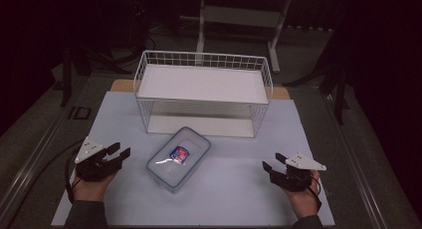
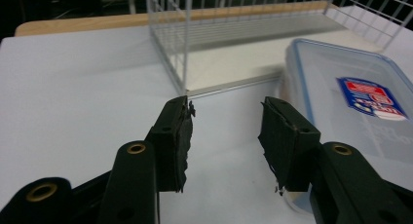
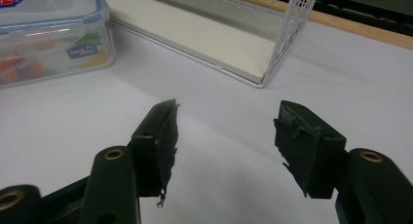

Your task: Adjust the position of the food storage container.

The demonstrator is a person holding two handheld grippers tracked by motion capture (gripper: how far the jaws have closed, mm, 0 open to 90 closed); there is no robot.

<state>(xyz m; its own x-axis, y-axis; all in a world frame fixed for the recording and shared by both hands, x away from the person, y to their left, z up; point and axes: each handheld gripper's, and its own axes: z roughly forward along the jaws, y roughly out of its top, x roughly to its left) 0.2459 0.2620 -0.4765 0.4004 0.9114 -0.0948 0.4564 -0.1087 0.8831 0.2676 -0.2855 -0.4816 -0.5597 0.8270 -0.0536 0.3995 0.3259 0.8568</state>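
Box (image 1: 178,158) lies on the desk between the left claw (image 1: 118,152) and right claw (image 1: 271,163), both parted and empty; rigid, slick plastic, probably light, best gripped at opposite rim edges under the lid.

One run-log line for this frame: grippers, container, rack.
left gripper: open, empty | right gripper: open, empty | clear lidded plastic container: on table between grippers, untouched | white wire shelf rack: behind container
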